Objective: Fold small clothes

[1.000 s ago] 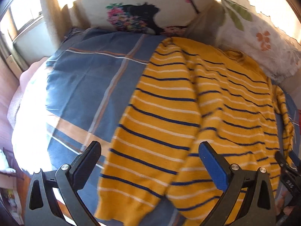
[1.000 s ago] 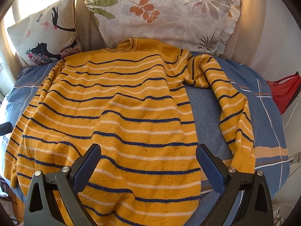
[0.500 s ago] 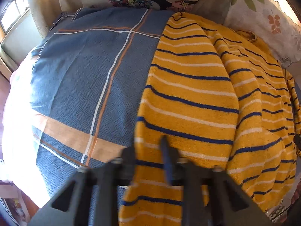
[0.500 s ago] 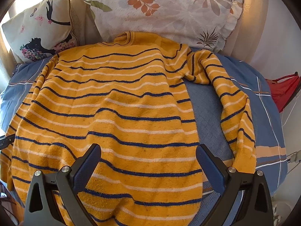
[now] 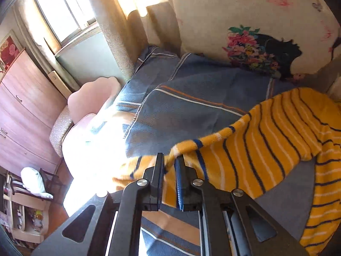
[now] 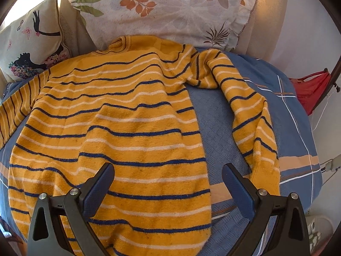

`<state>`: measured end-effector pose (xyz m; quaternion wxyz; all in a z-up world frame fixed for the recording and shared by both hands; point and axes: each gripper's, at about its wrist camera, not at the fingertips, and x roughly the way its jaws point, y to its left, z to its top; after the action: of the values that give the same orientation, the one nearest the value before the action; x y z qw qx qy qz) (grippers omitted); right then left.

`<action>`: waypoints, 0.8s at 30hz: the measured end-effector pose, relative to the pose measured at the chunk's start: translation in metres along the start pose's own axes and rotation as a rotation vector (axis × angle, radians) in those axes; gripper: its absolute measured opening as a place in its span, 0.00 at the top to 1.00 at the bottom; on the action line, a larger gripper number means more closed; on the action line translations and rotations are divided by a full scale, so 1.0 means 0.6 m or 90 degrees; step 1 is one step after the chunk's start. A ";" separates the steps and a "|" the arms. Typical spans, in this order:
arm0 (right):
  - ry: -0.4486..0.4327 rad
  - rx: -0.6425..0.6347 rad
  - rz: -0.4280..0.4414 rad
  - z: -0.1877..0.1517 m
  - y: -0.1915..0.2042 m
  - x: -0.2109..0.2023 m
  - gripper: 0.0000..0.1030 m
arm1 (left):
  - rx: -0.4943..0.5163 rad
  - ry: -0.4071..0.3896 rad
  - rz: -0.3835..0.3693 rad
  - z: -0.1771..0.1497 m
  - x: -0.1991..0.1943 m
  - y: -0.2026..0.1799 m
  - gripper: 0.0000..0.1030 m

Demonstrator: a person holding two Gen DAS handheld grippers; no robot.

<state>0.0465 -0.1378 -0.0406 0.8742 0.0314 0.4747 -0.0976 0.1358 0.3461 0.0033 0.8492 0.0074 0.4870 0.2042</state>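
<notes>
Starting at the far left of the left wrist view, we see a wooden dresser (image 5: 23, 115) and a pink cushion (image 5: 89, 98) beside the bed. Next comes the left gripper (image 5: 169, 164), its jaws clamped on the cuff end of the left sleeve (image 5: 245, 147), which hangs lifted above the blue plaid bedspread (image 5: 181, 111). In the right wrist view we find the yellow striped sweater (image 6: 119, 128) lying flat on the bed, collar toward the leaf-print pillow (image 6: 162, 10), with a silhouette-print pillow (image 6: 29, 42) to its left. The right gripper (image 6: 168, 180) hovers over the hem with its jaws wide apart, touching nothing. Further right, the other sleeve (image 6: 251, 115) bends down along the bedspread, and a red bag (image 6: 313, 89) sits past the bed edge.
</notes>
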 end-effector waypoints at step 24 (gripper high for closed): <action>0.110 -0.009 0.326 -0.154 -0.065 -0.018 0.08 | 0.024 0.192 -0.537 -0.340 -0.135 -0.268 0.40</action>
<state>-0.0430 -0.1611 -0.0808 0.8268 0.1526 0.5248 0.1330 -0.0147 0.1319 -0.0710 0.7773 -0.2059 0.5698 -0.1699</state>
